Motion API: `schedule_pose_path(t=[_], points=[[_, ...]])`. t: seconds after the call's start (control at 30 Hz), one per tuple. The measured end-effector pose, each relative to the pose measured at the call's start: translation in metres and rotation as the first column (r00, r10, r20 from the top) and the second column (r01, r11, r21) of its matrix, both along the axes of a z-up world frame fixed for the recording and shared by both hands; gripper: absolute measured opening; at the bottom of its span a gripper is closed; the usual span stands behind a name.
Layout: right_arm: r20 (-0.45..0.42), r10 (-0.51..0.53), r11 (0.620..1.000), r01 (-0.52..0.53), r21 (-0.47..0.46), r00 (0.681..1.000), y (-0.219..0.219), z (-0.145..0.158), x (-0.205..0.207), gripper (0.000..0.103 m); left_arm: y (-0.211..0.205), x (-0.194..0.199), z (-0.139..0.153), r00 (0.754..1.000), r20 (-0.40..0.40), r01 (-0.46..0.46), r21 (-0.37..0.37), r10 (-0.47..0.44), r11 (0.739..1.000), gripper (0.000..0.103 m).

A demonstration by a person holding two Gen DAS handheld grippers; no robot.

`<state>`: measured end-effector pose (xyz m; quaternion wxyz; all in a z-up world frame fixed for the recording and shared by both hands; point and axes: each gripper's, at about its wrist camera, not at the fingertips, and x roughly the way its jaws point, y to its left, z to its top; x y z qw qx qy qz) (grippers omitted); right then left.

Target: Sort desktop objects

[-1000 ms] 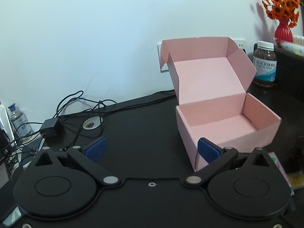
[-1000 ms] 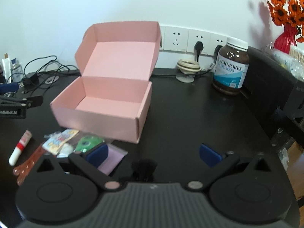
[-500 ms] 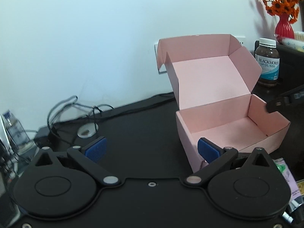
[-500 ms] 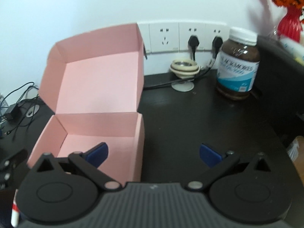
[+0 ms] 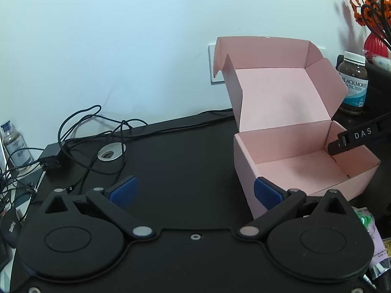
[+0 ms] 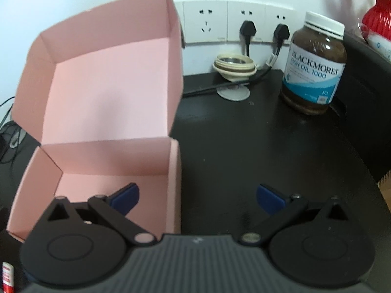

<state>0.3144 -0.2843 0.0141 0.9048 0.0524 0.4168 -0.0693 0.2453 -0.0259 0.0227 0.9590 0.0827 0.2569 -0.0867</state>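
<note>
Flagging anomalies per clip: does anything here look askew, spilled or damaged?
Nothing stands out. The pink cardboard box sits open and empty, lid upright; the brown fish-oil bottle stands capped. Both claws, left and right, are open and empty.

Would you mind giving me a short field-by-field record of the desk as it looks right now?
box: pink box, lid open and upright, nothing visible inside
left gripper: open, holding nothing, beside the box's near corner
right gripper: open, holding nothing, straddling the box's right wall
bottle: fish oil bottle, capped, upright, right of the box near the wall sockets
cables: tangle of black cables at the desk's far left
</note>
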Motion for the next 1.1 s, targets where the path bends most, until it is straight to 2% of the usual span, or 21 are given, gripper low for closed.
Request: schedule_pose_path(t=[0.17, 0.33, 0.47, 0.83, 1.1], points=[[-0.012, -0.026, 1.000, 0.026, -0.001, 1.000, -0.004, -0.003, -0.002, 0.102, -0.001, -0.006, 0.006, 0.999, 0.026, 0.041, -0.038, -0.040, 0.998, 0.103], [-0.039, -0.035, 0.999, 0.036, 0.011, 0.999, -0.006, -0.006, -0.006, 0.102, -0.011, -0.008, 0.003, 0.997, 0.025, 0.070, -0.011, -0.070, 0.997, 0.103], [-0.056, -0.043, 0.999, 0.044, 0.021, 0.998, -0.005, -0.008, -0.008, 0.102, -0.015, -0.004, -0.002, 0.998, 0.019, 0.051, 0.032, -0.052, 0.998, 0.103], [-0.084, -0.041, 0.999, 0.042, 0.009, 0.996, -0.003, -0.014, -0.027, 0.102, -0.005, 0.001, -0.005, 1.000, -0.001, 0.029, 0.019, -0.029, 0.999, 0.103], [-0.067, -0.045, 0.998, 0.048, 0.038, 0.997, -0.008, -0.017, -0.039, 0.102, -0.004, -0.001, -0.006, 1.000, -0.002, 0.028, 0.012, -0.028, 1.000, 0.103]])
